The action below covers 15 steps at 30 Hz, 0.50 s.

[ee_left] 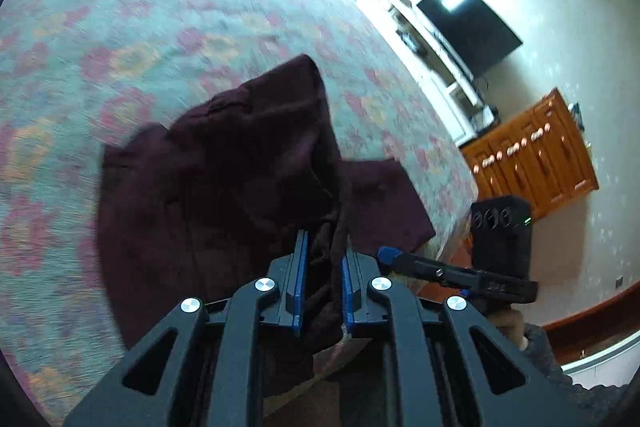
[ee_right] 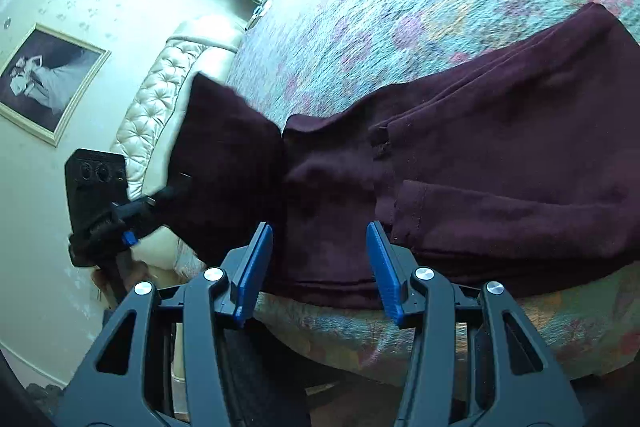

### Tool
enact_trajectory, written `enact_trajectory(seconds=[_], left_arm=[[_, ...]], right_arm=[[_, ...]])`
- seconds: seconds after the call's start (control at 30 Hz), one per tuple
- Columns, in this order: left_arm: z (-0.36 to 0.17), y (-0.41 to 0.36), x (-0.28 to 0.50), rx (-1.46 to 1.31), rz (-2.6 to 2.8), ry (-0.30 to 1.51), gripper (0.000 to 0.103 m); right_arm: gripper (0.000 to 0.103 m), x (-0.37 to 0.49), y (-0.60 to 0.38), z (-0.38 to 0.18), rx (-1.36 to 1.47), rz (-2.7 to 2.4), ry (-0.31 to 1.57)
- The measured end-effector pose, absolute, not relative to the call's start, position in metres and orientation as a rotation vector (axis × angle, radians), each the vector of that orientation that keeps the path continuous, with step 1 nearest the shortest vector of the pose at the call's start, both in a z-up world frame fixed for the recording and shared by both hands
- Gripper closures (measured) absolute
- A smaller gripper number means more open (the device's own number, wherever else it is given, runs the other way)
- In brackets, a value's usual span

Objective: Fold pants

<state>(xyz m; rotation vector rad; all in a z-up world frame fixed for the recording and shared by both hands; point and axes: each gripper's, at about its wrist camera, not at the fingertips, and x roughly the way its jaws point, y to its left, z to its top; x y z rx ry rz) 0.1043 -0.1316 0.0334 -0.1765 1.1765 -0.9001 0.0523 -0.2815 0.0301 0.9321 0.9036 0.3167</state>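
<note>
The left gripper (ee_left: pixel 323 263) has its jaws pinching a bunched fold of the dark maroon pants (ee_left: pixel 224 163), lifting that end into a peak above the bed (ee_left: pixel 120 27), while the right gripper (ee_right: pixel 320 259) hovers with its jaws spread and empty at the bed's near edge, the flat part of the pants (ee_right: pixel 500 163) lying just beyond its fingertips. Seen from the right gripper, the garment's long axis runs side to side along that edge: one end rises toward the left gripper (ee_right: pixel 160 201) on the headboard (ee_right: pixel 160 107) side, the other trails off across the flowered bedspread. A hem or cuff lies doubled over just past the right jaws. The right gripper looks nearer the flat cloth; the left holds the raised end, which would seemingly be carried along that axis over the flat part to complete a fold.
</note>
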Motion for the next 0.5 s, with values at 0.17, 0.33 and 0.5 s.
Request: enact_trajectory(seconds=[0.17, 0.33, 0.5], left_arm=[[-0.026, -0.168, 0.101, -0.105, -0.837, 1.251, 0.089], [-0.015, -0.165, 0.096, -0.112, -0.854, 1.206, 0.085], [0.024, -0.162, 0.069, -0.059, -0.894, 1.077, 0.059]], right_arm=[[0.054, 0.052, -0.293, 0.013, 0.958, 0.287, 0.925], [0.054, 0.055, -0.296, 0.002, 0.970, 0.286, 0.942], [0.051, 0.055, -0.302, 0.002, 0.991, 0.274, 0.932]])
